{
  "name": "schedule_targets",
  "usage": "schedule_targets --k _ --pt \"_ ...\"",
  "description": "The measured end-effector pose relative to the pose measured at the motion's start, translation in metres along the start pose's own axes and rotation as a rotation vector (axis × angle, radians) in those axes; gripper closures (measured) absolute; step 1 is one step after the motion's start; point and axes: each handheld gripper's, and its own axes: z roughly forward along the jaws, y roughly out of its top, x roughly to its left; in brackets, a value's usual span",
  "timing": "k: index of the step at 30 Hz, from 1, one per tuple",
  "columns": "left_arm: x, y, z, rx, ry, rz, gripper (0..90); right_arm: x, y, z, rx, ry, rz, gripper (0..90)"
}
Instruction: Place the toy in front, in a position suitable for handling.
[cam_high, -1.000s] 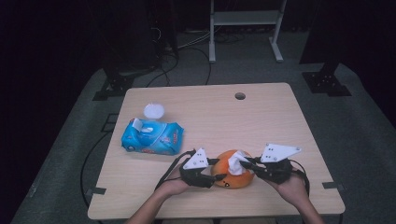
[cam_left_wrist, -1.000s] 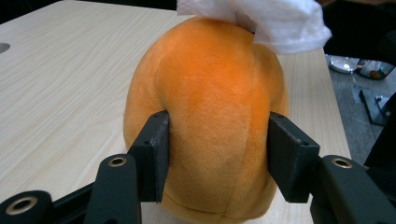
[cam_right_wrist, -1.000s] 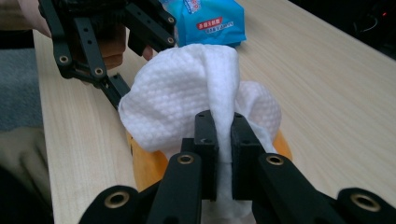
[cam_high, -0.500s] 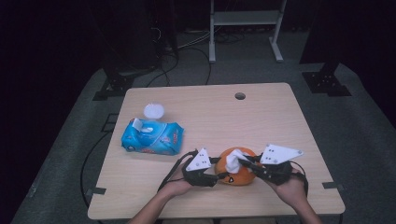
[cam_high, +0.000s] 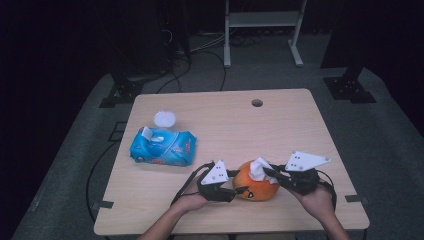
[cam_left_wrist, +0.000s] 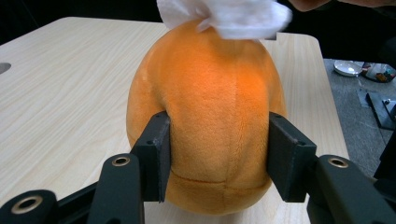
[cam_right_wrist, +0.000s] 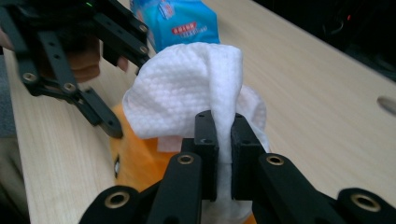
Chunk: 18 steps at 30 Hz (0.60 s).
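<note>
An orange plush toy (cam_high: 256, 186) sits near the table's front edge, between my two grippers. My left gripper (cam_high: 239, 190) is shut on the orange plush toy (cam_left_wrist: 215, 107), its pads pressing both sides of the body. My right gripper (cam_high: 267, 171) is shut on a white wipe (cam_right_wrist: 187, 93), which lies bunched on top of the plush (cam_right_wrist: 140, 163). The wipe (cam_high: 259, 166) shows as a white tuft over the toy, and its edge (cam_left_wrist: 229, 16) hangs at the top of the left gripper view. The other gripper (cam_right_wrist: 84, 74) appears beyond the wipe in the right gripper view.
A blue pack of wet wipes (cam_high: 162, 147) lies at the table's left, a wipe sticking out of its opening, with a white round lid (cam_high: 164, 119) just behind it. The wooden table (cam_high: 250, 125) has a cable hole (cam_high: 257, 103) at the back. A metal rack (cam_high: 262, 20) stands beyond.
The white wipe held by my right gripper has shifted slightly over the top of the plush toy. My left gripper stays clamped on the toy in the same place.
</note>
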Motion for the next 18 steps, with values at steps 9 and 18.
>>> schedule_targets --k 9,18 --pt "-0.001 0.002 0.000 -0.010 0.001 -0.006 47.5 0.025 0.018 0.017 0.005 0.126 -0.052 83.2" --pt "0.011 -0.005 0.000 -0.024 -0.038 -0.096 37.7 -0.016 -0.009 0.000 0.055 0.026 0.062 83.1"
